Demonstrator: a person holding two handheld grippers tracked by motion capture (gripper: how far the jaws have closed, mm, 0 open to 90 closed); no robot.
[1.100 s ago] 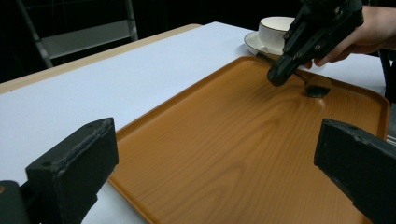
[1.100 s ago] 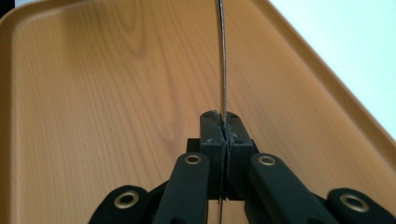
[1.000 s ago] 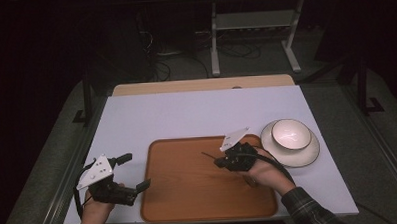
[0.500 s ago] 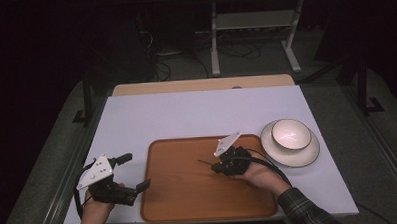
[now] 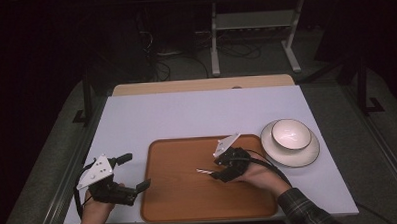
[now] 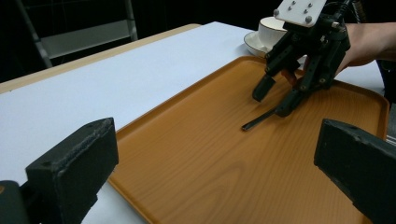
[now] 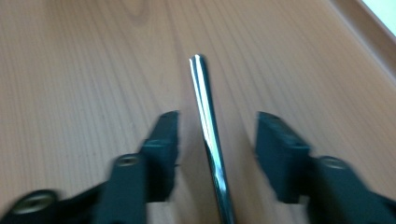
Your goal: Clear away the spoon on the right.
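I'm hovering my right gripper [image 5: 214,173] over the tray [image 5: 179,202], jaws wide, straddling a metal handle [image 7: 209,135]; left gripper [image 5: 134,171] is idling, jaws wide.

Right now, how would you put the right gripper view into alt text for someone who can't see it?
A thin shiny metal handle lies on a wooden tray, pointing away between two open black jaws that stand on either side without touching it. The picture is slightly blurred.
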